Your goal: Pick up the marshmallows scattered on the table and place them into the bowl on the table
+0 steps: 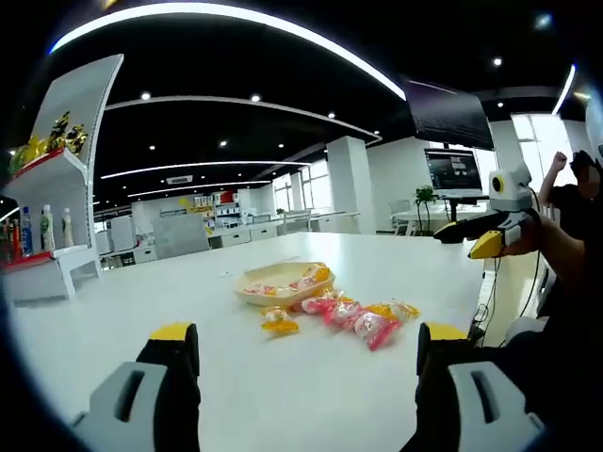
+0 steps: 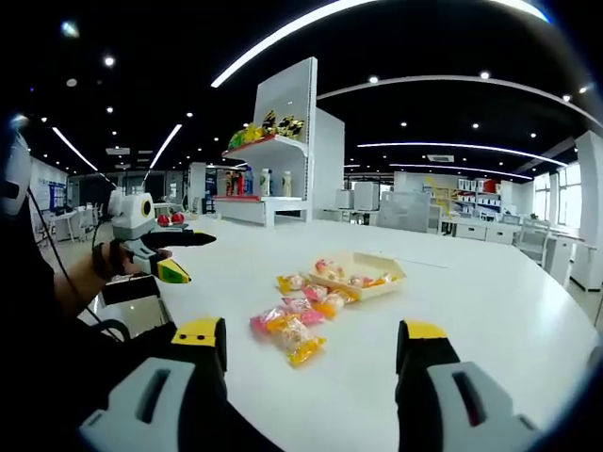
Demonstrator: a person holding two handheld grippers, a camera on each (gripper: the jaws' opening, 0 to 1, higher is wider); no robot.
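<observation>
worktop (image 1: 311, 395): plain white, glossy, no pattern
bowl (image 1: 283, 275): pale cream-yellow, shallow
marshmallows (image 1: 353, 318): wrapped in pink, orange and yellow packets with some white showing; the loose ones beside the bowl are mostly pink and orange, those inside the bowl pink and yellow
left gripper (image 1: 306, 353): black jaws with yellow tips and light grey bodies; in the right gripper view (image 2: 174, 254) a white housing, one black jaw and one yellow-tipped jaw
right gripper (image 2: 311, 344): black jaws, yellow tips, grey bodies; in the left gripper view (image 1: 476, 235) white housing, black and yellow jaws
shelf unit (image 2: 283, 151): white panels, red-edged shelves, yellow and dark goods on top
ceiling (image 1: 283, 75): black with white light strips and spot lamps
</observation>
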